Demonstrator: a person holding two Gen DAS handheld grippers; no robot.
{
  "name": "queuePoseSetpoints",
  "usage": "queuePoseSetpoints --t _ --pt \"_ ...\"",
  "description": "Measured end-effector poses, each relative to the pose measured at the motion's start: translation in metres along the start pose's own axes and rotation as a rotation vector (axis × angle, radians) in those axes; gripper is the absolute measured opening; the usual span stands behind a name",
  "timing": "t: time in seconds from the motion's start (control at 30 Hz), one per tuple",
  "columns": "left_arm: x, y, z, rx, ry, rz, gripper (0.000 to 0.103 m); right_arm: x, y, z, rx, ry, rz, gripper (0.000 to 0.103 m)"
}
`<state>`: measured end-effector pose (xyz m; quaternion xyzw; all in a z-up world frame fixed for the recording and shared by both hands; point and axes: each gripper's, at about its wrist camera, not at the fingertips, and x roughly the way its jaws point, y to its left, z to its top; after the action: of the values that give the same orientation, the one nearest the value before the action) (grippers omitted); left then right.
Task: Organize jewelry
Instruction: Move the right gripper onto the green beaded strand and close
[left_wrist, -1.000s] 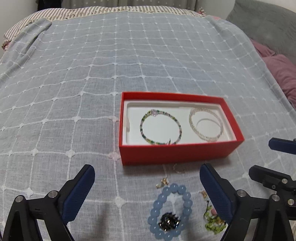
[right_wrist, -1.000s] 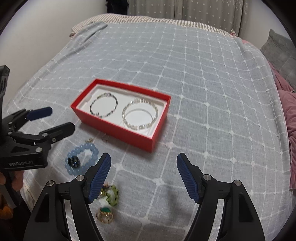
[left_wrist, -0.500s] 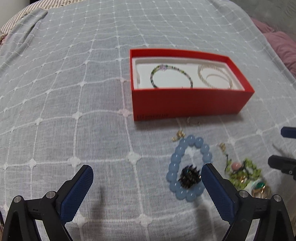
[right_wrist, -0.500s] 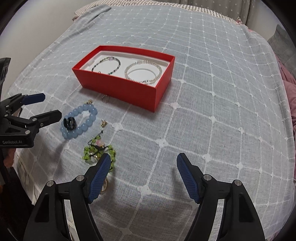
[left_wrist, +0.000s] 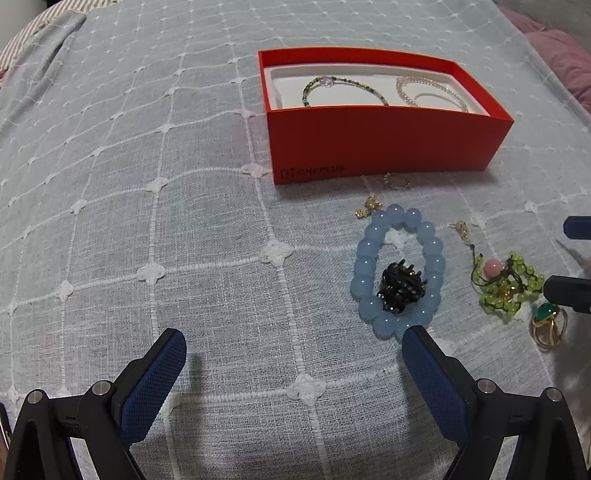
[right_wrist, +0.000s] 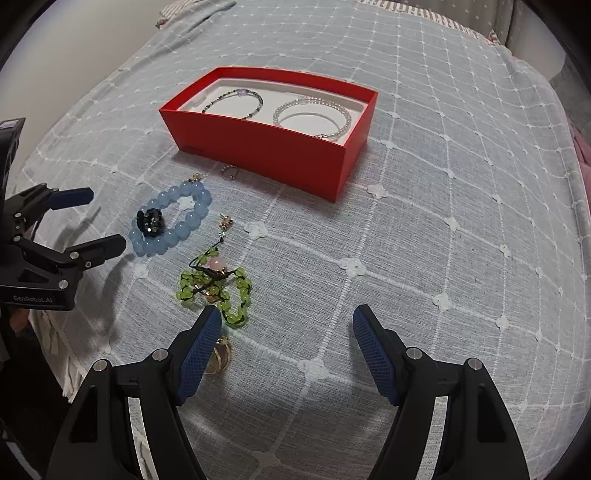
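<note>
Jewelry is lying in 2 groups on the grey checked bedspread (left_wrist: 155, 236): 2 pieces are already sitting in the white tray of the open red cardboard box (left_wrist: 384, 147), namely a dark green beaded bracelet (left_wrist: 343, 86) and a coiled clear-bead bracelet (left_wrist: 428, 92), while the rest are waiting loose in front of it. Judging from that, the sorting is partly done and the step in hand is an approach to the next pickup.

Both tools are hanging above the cloth with jaws spread wide and nothing between them. The left gripper (left_wrist: 293, 373) is pointing toward the box, and the chunky pale-blue bead bracelet (left_wrist: 399, 273) is lying just ahead of its right finger, nearly touching that pad, with a small black claw hair clip (left_wrist: 400, 286) resting inside the ring of beads. The right gripper (right_wrist: 287, 343) is hovering near the tangled lime-green bead strand with a pink bead (right_wrist: 218, 286), which is sitting just beyond its left finger; a gold ring with a green stone (left_wrist: 548, 321) is lying right beside that finger, partly hidden by it. A tiny gold charm (left_wrist: 367, 206) and a thin silver ring (left_wrist: 397, 181) are lying close to the box's front wall.

The next move probably calls for shifting either tool sideways to centre its target between the pads, lowering to the cloth and closing gently, since round beads may roll and the soft fabric may bunch.
</note>
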<state>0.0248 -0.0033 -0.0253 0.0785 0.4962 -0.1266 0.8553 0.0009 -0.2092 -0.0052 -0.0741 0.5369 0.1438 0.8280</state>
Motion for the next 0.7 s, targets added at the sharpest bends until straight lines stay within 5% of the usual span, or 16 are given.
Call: queuePoseSetpoints --t 0.17,0.3,0.57,0.7 --pt "0.0 -0.001 0.001 -0.004 0.001 -0.006 0.097 0.005 -0.001 0.006 0.019 0.002 0.014 0.076" --pt "0.001 -0.004 0.001 0.004 0.005 -0.001 0.097 0.013 0.003 0.007 0.015 0.034 0.036 0.057" --pt "0.001 -0.005 0.002 0.01 0.006 0.001 0.097 0.019 0.024 0.008 -0.079 0.032 -0.023 0.039" --pt "0.0 -0.004 0.003 0.004 -0.002 0.001 0.097 0.021 0.033 0.008 -0.108 0.028 -0.026 0.014"
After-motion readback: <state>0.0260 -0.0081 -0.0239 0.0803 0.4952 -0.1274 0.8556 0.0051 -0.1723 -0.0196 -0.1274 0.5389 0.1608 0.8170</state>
